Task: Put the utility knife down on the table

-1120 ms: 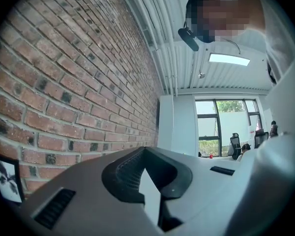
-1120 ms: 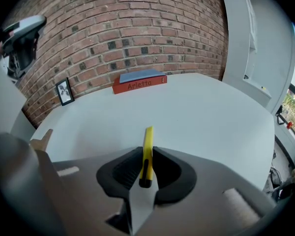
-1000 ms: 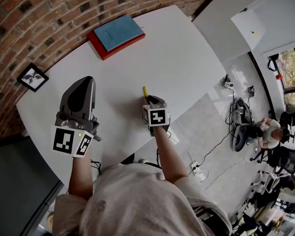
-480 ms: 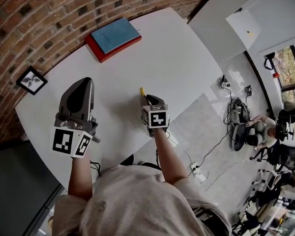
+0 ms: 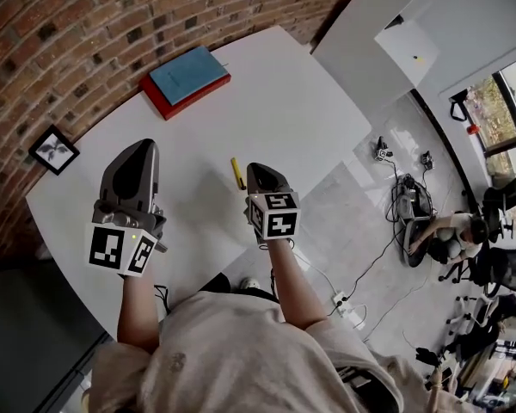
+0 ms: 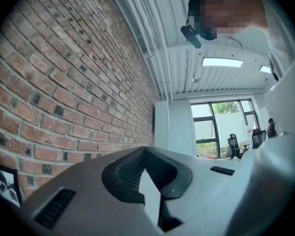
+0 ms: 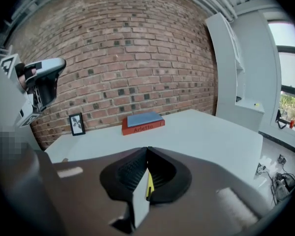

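Note:
The yellow utility knife [image 5: 237, 173] lies flat on the white table [image 5: 301, 101], just left of my right gripper [image 5: 257, 170]. That gripper hovers above it with its jaws closed together and nothing between them. In the right gripper view a yellow sliver of the knife [image 7: 150, 186] shows through the opening behind the closed tips of the right gripper [image 7: 147, 150]. My left gripper [image 5: 140, 146] is held over the table's left part, also shut and empty. In the left gripper view the left gripper [image 6: 145, 151] points up at the brick wall and ceiling.
A blue book on a red book [image 5: 186, 79] lies at the table's far side by the brick wall. A small black picture frame [image 5: 53, 149] stands at the far left. The table's curved edge runs right of my right gripper, with floor, cables and office chairs beyond.
The knife stuck out of the right gripper's tip before; now it lies on the table beside the tip. The right gripper has lifted and drawn back. The left gripper has barely moved.

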`<state>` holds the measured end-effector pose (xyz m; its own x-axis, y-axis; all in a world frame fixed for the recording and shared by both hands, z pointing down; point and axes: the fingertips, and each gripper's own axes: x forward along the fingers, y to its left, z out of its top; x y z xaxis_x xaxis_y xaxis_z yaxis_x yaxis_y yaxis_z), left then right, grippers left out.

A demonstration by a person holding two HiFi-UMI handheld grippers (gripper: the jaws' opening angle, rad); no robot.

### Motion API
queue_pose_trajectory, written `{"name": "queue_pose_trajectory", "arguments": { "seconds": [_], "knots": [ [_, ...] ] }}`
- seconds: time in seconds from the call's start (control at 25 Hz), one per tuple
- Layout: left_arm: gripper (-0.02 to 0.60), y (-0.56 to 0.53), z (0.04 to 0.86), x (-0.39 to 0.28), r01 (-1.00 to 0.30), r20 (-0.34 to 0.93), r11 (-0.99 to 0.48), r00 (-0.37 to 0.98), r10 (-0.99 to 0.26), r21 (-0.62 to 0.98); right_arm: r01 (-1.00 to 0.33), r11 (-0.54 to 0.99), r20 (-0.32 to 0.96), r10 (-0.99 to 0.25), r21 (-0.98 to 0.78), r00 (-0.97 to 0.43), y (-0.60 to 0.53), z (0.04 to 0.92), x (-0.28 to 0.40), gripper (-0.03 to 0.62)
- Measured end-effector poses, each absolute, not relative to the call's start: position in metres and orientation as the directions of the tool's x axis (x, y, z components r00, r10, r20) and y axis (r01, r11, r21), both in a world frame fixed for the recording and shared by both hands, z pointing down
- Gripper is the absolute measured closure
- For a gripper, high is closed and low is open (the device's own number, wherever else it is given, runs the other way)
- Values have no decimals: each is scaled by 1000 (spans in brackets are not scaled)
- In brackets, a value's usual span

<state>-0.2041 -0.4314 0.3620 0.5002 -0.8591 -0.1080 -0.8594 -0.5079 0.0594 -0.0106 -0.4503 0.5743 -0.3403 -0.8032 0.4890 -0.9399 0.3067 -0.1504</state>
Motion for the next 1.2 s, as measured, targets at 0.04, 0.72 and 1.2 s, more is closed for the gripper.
{"name": "queue_pose_trajectory", "arguments": {
  "seconds": [0.04,0.72,1.2],
  "knots": [
    [577,-428,359,-202,-860,-113,-507,499,-859,56,-940,311,466,-816,-142,-341,-448,564,-8,583],
    [577,-352,315,-164,-880,-187,-474,461,-868,34,-929,369,191,-911,-16,-365,-376,423,39,583],
    [577,-303,299,-142,-898,-223,-439,422,-879,27,-920,390,41,-921,37,-388,-323,357,68,583]
  ]
}}
